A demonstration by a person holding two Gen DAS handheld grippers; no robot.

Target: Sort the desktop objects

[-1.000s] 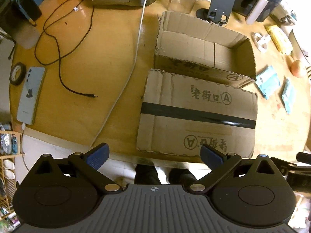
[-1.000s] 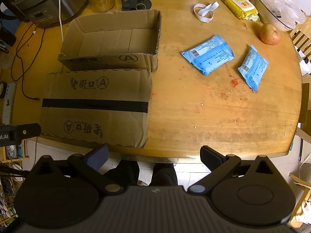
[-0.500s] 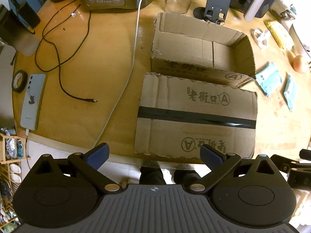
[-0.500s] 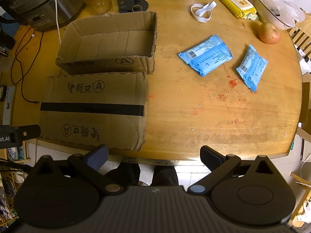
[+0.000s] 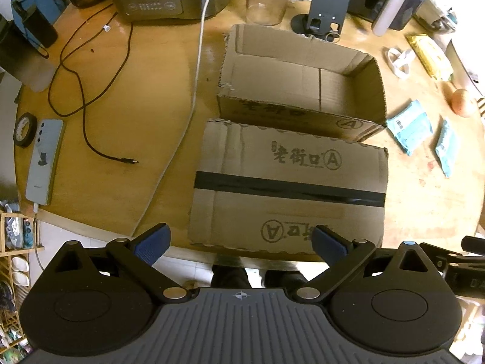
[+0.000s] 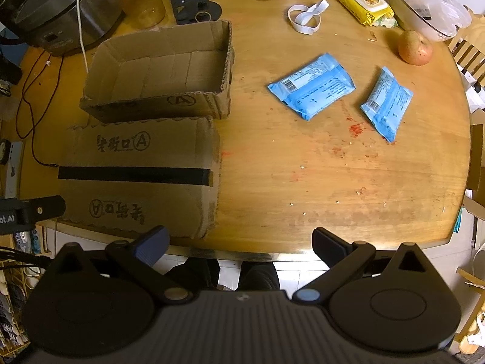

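Both grippers hang over the near edge of the round wooden table point(image 6: 303, 188) with fingers spread wide and nothing between them: the left gripper point(image 5: 241, 241) over the flattened cardboard flap point(image 5: 291, 188) (black tape runs across it), the right gripper point(image 6: 239, 242) over bare wood beside that flap. Behind the flap sits the open cardboard box point(image 6: 160, 72), with nothing inside. To its right two blue packets lie flat, the larger blue packet point(image 6: 312, 86) near the smaller blue packet point(image 6: 387, 103), an apple point(image 6: 414, 48) beyond them.
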